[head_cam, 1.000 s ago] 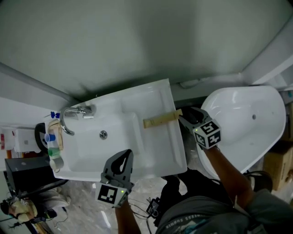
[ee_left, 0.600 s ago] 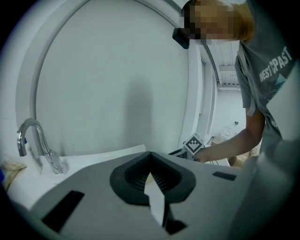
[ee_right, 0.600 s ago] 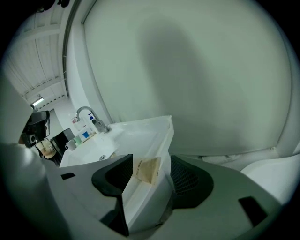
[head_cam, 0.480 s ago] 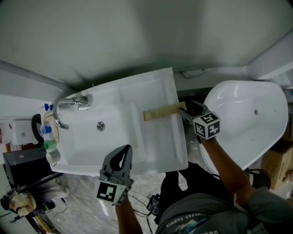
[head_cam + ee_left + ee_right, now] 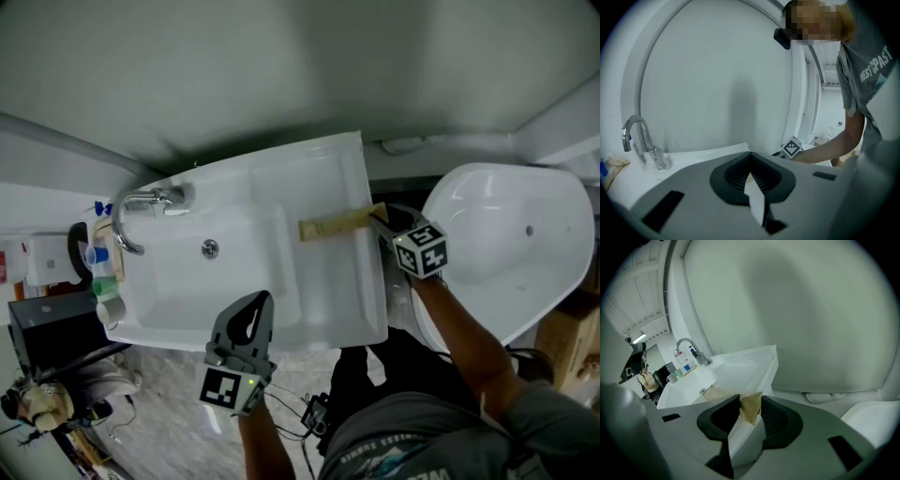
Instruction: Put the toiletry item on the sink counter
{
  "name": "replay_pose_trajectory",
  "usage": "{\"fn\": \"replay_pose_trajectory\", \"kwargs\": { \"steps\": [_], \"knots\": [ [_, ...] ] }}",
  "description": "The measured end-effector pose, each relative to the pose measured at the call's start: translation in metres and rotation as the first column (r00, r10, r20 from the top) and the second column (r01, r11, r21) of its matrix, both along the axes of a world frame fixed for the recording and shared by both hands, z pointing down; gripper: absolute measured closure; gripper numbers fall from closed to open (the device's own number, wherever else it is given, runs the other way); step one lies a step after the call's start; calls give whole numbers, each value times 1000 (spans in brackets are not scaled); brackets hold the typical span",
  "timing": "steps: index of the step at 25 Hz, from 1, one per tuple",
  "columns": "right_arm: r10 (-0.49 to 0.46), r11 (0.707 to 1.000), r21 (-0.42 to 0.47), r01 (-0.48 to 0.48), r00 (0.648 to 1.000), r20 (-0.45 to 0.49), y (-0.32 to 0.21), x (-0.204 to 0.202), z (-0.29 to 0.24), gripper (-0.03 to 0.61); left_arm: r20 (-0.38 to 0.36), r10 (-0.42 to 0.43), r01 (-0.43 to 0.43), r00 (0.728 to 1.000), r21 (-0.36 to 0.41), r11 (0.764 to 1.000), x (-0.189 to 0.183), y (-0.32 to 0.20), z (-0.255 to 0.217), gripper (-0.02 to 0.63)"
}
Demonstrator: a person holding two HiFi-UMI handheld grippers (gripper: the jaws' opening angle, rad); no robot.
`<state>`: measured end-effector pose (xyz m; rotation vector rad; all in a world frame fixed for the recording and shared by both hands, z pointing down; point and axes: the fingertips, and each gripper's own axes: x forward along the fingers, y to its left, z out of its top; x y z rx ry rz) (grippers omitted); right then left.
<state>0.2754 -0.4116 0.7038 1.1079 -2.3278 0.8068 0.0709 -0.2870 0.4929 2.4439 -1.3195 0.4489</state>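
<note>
Head view: a white rectangular ceramic sink counter (image 5: 328, 309) fills the centre, with a curved chrome tap (image 5: 131, 211) at 9 o'clock. A flat tan rectangular toiletry item (image 5: 333, 225) lies on the counter at 2 o'clock, its outer end at the counter's edge, between the jaws of the right gripper (image 5: 380, 223). The left gripper (image 5: 258, 305) hovers at 6 o'clock over the front rim, jaws together and empty.

Left gripper view: the left gripper (image 5: 751, 176) shows only a thin slit between its jaws, with nothing in it.

Right gripper view: the right gripper (image 5: 749, 409) has its jaws apart and closing, the tan item's end (image 5: 751, 408) between them, seemingly unclamped.

The placing looks nearly done; the right gripper has yet to come clear.
</note>
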Motion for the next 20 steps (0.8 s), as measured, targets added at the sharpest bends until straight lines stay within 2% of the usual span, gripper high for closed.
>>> {"fn": "replay_pose_trajectory", "kwargs": {
  "steps": [2, 4, 11, 15, 20],
  "knots": [
    [-22, 999, 27, 23, 999, -35, 0, -1, -4, 490, 3, -10, 10, 1000, 6, 1000, -2, 2, -3, 614],
    [-35, 998, 43, 37, 998, -59, -1, -2, -8, 548, 9, -21, 21, 1000, 9, 1000, -5, 5, -7, 614],
    [-61, 994, 86, 65, 997, -49, -2, -8, -37, 549, 21, -78, 78, 997, 29, 997, -20, 19, -26, 614],
    [-74, 986, 146, 78, 997, -32, 0, -12, -66, 549, 26, -121, 119, 992, 50, 992, -32, 34, -38, 615],
    [-116, 966, 231, 116, 993, -11, -6, -28, -107, 549, 41, -173, 167, 984, 115, 979, -47, 45, -58, 614]
  ]
}}
